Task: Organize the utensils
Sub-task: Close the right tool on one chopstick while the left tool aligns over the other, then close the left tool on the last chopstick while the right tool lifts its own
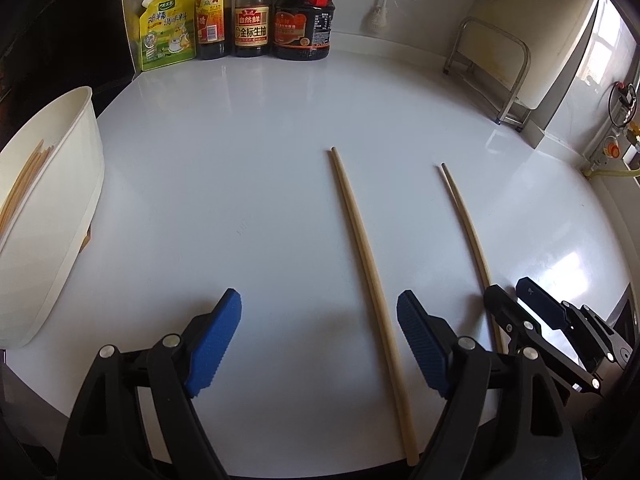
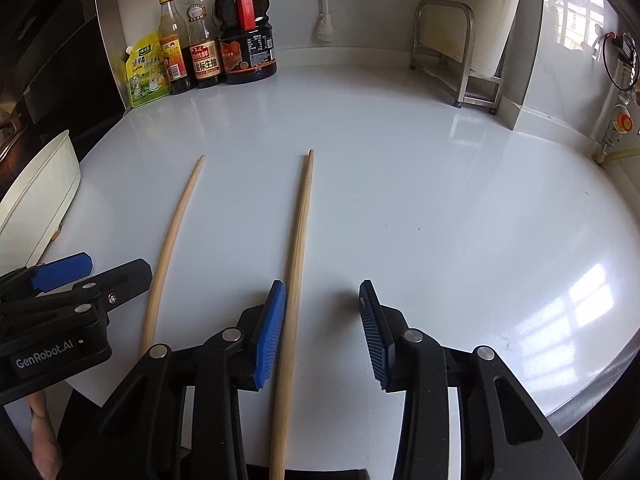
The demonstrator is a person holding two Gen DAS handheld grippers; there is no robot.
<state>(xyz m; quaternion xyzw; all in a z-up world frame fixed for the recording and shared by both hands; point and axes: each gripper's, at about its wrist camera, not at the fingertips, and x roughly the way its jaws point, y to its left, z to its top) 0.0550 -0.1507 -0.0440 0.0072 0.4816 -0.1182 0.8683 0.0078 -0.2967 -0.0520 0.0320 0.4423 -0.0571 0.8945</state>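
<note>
Two wooden chopsticks flat on the white countertop (image 1: 248, 128), roughly parallel, apart from each other, thin tips toward the sauce bottles (image 1: 256, 12) at the back wall. Landmark = white holder tub (image 1: 60, 208) at the counter's left edge; already has a few sticks in it.

- Near chopstick (image 1: 362, 264): closer to the tub, lies btwn the left gripper (image 1: 320, 344) fingers, nearer the far-side pad.
- Far chopstick (image 2: 298, 256): further from the tub, btwn the right gripper (image 2: 322, 332) fingers, just beside the tub-side pad; contact can't tell.

Claws: left gripper wide open, nothing held. Right gripper part open, nothing clamped, pads not pressing.

Handling (judgement): light, stiff, smooth round wood on a glossy top, so it'll prob roll or skate if nudged by one pad. Not fragile. Thin profile, so pads must get right down to the surface. Grab the thick rear half, near balance pt, square across the shaft; tip grab would let it pivot. Ribbed blue pads should hold ok w/ modest squeeze.
</note>
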